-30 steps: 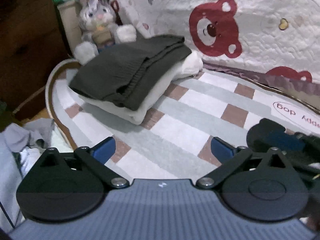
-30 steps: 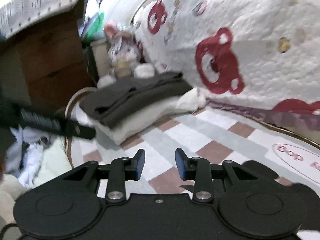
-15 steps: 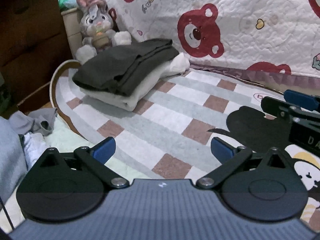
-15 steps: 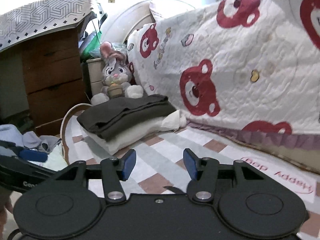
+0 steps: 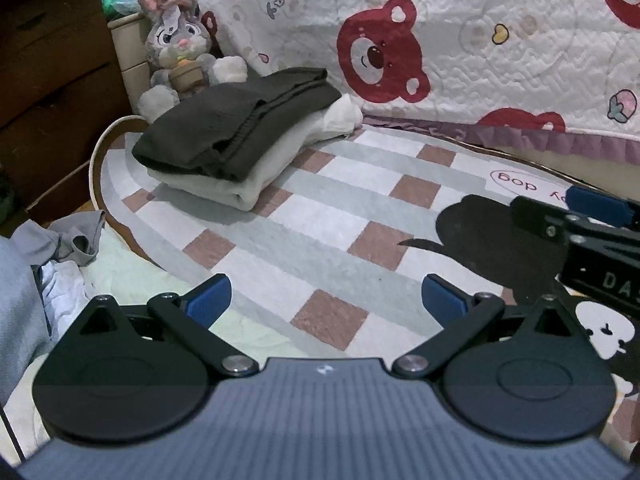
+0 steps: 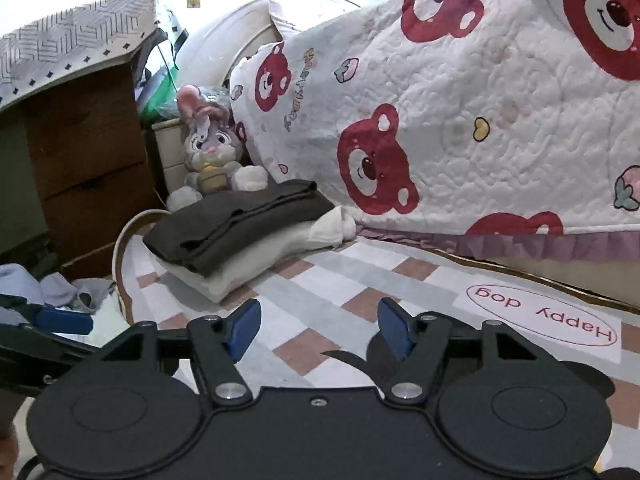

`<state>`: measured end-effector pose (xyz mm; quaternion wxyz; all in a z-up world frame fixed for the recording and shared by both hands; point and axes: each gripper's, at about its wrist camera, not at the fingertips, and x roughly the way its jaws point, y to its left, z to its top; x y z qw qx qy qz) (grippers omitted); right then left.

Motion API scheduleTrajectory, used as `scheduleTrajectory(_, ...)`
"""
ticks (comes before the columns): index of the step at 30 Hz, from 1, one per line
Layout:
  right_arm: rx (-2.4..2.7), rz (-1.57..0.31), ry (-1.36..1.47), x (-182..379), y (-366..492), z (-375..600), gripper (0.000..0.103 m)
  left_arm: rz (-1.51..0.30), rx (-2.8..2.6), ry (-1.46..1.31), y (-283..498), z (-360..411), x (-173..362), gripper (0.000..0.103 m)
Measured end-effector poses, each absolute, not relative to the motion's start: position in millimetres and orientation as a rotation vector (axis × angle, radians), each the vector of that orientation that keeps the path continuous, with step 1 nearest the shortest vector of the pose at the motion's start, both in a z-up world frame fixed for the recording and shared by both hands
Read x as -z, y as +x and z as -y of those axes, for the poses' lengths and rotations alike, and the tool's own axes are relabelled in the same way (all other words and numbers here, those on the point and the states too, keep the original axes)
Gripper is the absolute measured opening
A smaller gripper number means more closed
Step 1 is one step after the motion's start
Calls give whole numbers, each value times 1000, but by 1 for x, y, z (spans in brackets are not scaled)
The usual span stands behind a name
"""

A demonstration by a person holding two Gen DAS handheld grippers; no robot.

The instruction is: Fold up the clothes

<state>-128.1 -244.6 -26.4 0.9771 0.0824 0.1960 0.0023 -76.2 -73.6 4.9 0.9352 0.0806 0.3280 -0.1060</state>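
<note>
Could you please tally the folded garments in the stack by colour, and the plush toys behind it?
Dark grey folded garment: 1
Cream folded garment: 1
Plush rabbit: 1
Total: 3

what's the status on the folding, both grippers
Left gripper open, empty. Right gripper open, empty. Dark garment folded atop white one on the rug. Unfolded pile at left; nothing in the way.
</note>
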Motion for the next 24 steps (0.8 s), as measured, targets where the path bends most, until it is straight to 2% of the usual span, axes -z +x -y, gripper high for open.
scheduleTrajectory(24, -19, -430, 177, 33, -129, 241, 69, -686, 238, 196, -80, 78, -2, 103)
